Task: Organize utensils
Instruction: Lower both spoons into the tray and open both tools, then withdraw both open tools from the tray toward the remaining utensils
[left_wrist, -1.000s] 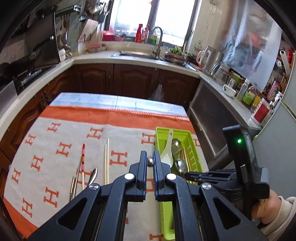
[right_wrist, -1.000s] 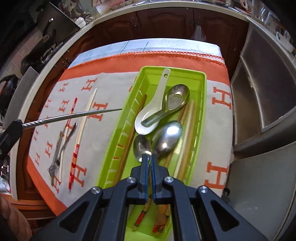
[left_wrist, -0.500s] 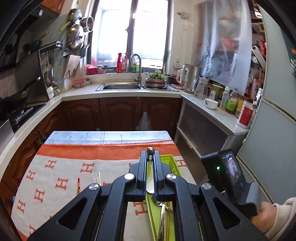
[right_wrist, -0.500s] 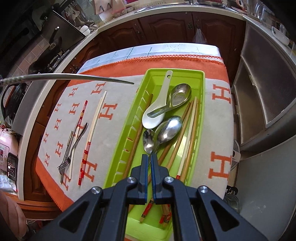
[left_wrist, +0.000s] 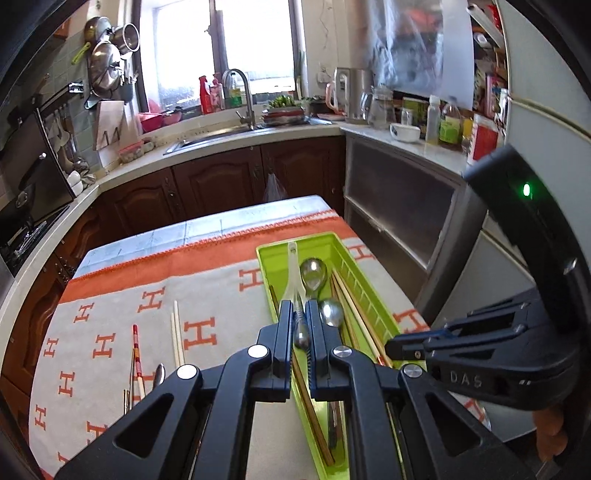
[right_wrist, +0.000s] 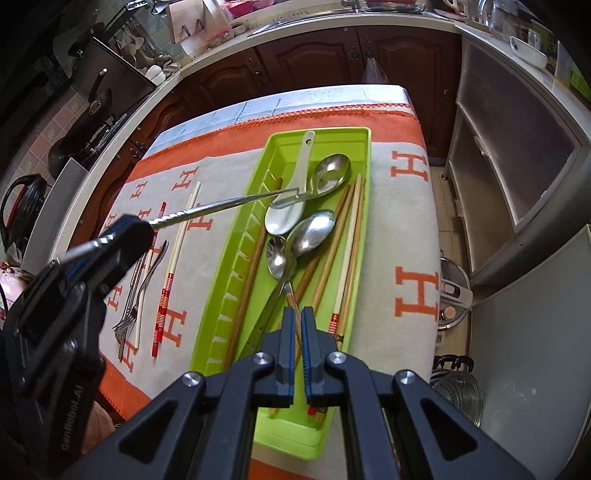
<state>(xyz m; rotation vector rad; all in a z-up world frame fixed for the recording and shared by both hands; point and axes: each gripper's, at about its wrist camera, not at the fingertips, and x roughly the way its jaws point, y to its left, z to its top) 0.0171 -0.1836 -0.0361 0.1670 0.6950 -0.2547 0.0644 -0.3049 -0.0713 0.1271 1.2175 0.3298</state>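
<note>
Your layout, right wrist view: tray (right_wrist: 364, 155) at frame centre on the cloth (right_wrist: 406, 221) covering the surface. In the tray: ladle spoon (right_wrist: 291, 206) and three metal spoons (right_wrist: 314, 232) toward the upper end, chopsticks (right_wrist: 347, 240) along the right. Left of the tray on the cloth: chopsticks (right_wrist: 183, 225), then forks (right_wrist: 129, 306) at lower left.

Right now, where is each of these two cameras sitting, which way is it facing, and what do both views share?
Left wrist: sits on the left hand-held gripper, faces forward and down across the green tray toward the kitchen sink; its fingers clamp a twisted metal chopstick; the right hand-held gripper shows too.
Right wrist: sits on the right hand-held gripper, looks steeply down into the tray; the left hand-held gripper enters at left.
Shared: tray, white ceramic spoon, orange-and-grey cloth.
</note>
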